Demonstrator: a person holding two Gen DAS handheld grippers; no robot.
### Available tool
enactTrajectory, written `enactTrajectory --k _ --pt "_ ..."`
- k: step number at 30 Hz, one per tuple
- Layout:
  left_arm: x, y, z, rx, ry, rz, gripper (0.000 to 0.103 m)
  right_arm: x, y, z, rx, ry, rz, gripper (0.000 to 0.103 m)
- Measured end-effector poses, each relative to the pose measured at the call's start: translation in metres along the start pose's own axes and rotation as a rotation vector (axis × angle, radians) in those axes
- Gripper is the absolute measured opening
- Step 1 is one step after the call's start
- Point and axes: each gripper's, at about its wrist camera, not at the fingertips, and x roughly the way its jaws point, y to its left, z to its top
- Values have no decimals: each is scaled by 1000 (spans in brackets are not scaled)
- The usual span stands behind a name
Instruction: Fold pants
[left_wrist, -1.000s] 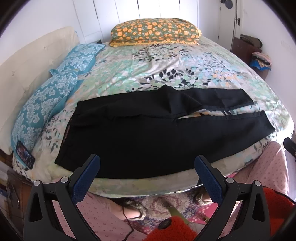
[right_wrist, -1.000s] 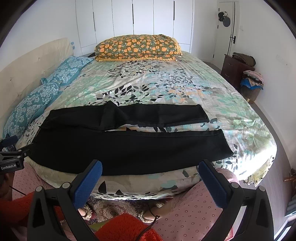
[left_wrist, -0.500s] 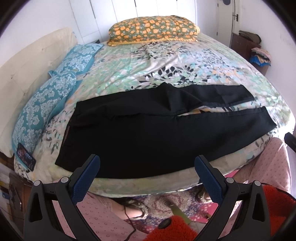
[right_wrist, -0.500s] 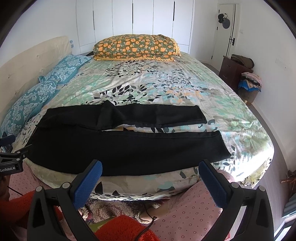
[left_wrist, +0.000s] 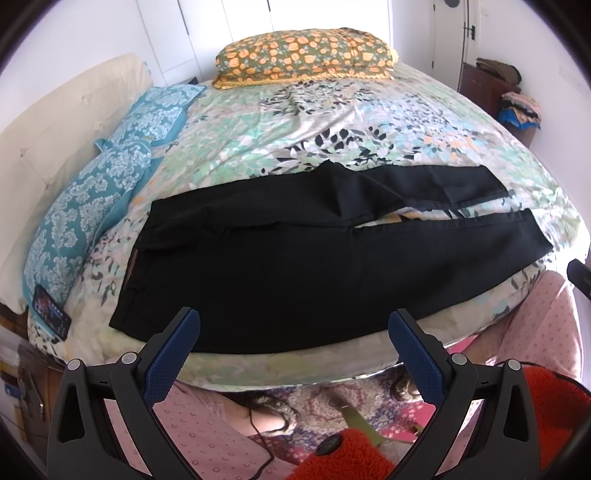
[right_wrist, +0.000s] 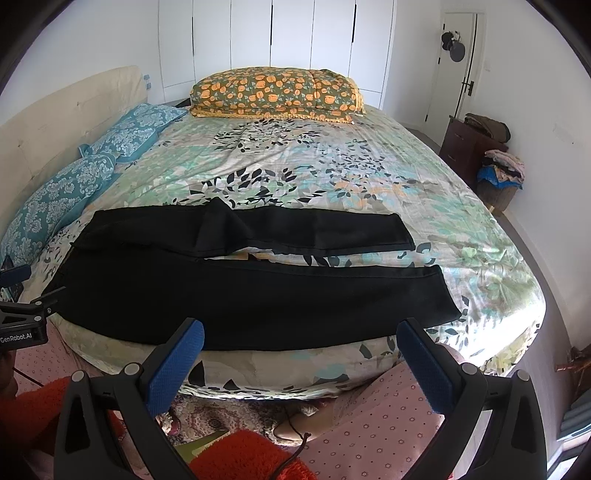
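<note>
Black pants (left_wrist: 288, 266) lie flat across the near part of the bed, waistband to the left, both legs running right with a gap between them. They also show in the right wrist view (right_wrist: 258, 295). A fold of cloth bunches at the crotch on the far leg. My left gripper (left_wrist: 293, 332) is open and empty, just short of the pants' near edge. My right gripper (right_wrist: 301, 341) is open and empty, over the bed's front edge below the near leg. The left gripper's body (right_wrist: 18, 325) shows at the left edge of the right wrist view.
The floral bedspread (right_wrist: 332, 170) covers the bed. An orange-flowered pillow (right_wrist: 273, 94) lies at the far end, blue pillows (right_wrist: 92, 166) along the left headboard. A phone (left_wrist: 51, 316) lies at the bed's left corner. A dresser and a laundry basket (right_wrist: 500, 177) stand at the right wall.
Both grippers have risen slightly and tilted down, so the pants sit a little lower and closer in both views. Both stay open. The pants have not moved.
</note>
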Motion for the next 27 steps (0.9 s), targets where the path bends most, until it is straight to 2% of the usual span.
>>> enactTrajectory --k 8,27 --pt "6 8 -1 -31 24 -10 102 -1 0 4 -19 13 -100 103" --pt "9 3 -1 -32 36 2 102 9 2 0 -42 38 -133 103"
